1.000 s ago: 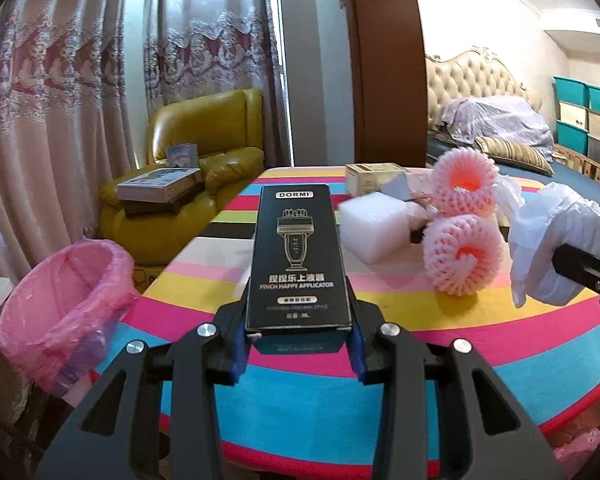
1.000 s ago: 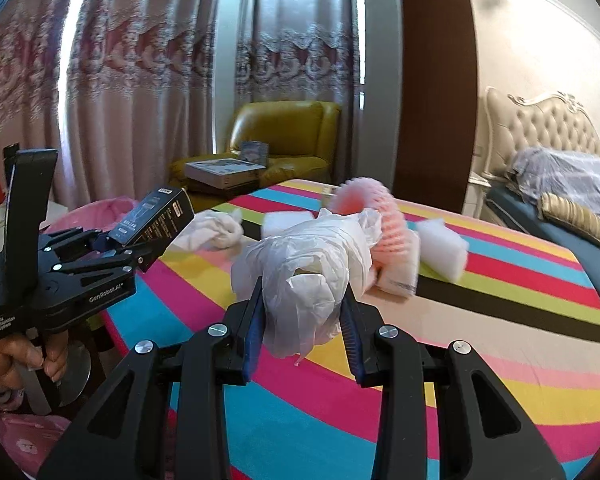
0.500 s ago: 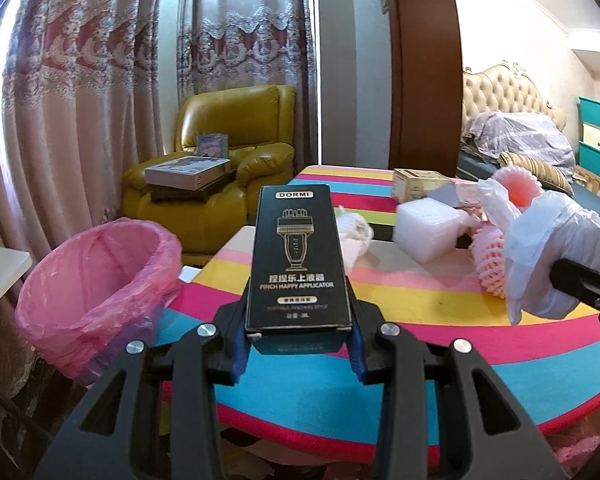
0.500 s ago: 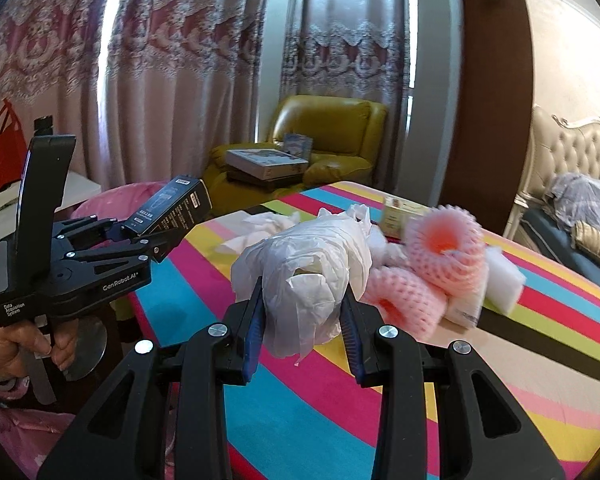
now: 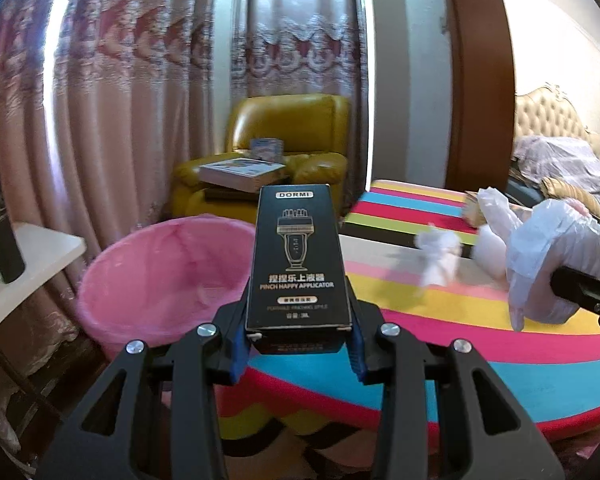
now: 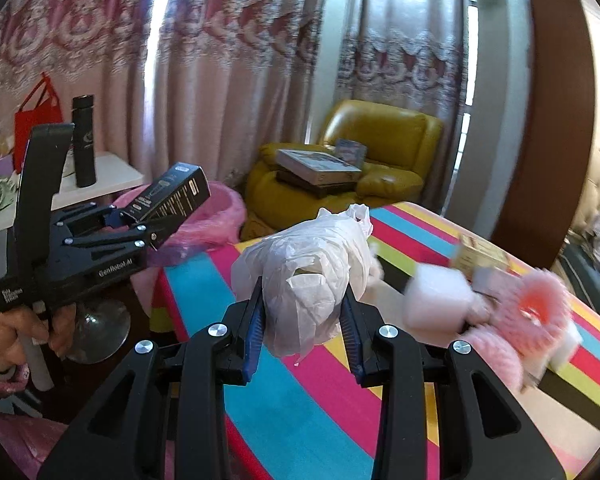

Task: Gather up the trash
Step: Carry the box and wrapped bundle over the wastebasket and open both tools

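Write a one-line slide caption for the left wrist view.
Left gripper clamps a black DORMI box near the pink-lined bin, beside the striped table.

Box [image 5: 298, 256]: glossy black card. Bag [image 6: 312, 276]: thin crinkly white plastic. Bin [image 5: 160, 276] liner: pink plastic film. Grippers: matt black plastic w/ metal screws. Armchair [image 5: 284, 152]: shiny yellow leather. Curtains [image 5: 120, 80]: lacy cloth.
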### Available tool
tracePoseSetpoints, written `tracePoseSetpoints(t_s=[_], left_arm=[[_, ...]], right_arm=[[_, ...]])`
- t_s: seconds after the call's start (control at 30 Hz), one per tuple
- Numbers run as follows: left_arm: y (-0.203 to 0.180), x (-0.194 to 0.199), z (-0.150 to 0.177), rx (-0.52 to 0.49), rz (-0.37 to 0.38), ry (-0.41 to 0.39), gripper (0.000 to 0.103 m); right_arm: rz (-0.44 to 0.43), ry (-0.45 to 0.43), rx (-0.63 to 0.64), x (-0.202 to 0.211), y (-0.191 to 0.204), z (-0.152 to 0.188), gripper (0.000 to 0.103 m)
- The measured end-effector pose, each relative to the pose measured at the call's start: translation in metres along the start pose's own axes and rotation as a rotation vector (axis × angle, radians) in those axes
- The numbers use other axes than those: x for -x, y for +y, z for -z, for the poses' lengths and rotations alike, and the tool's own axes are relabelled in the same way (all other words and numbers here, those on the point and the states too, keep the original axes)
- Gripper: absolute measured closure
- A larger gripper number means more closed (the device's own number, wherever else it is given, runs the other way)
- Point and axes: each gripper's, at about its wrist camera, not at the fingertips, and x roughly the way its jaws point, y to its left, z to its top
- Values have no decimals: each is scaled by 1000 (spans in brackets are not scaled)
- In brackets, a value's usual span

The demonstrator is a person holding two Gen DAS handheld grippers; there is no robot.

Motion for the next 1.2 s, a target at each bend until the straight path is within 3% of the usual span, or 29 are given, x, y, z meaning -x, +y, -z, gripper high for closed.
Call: tracePoseSetpoints(t_s=[0.3, 0.57, 0.77, 1.13, 1.2], left_arm=[[76, 9, 1, 55, -95, -16, 65], [121, 0, -3, 43, -161, -16, 65], [148, -25, -8, 51, -166, 20, 65], [179, -64, -20, 72, -154, 59, 65], [182, -71, -22, 69, -142, 68, 64]], right_arm=[[-128, -7, 59, -42, 37, -33, 69], [-234, -24, 93, -84, 69, -71, 69], [-283, -5, 129, -118, 89, -90, 69], [-298, 31, 182, -176, 120, -111, 68], [-309, 32, 187, -184, 122, -113, 60]])
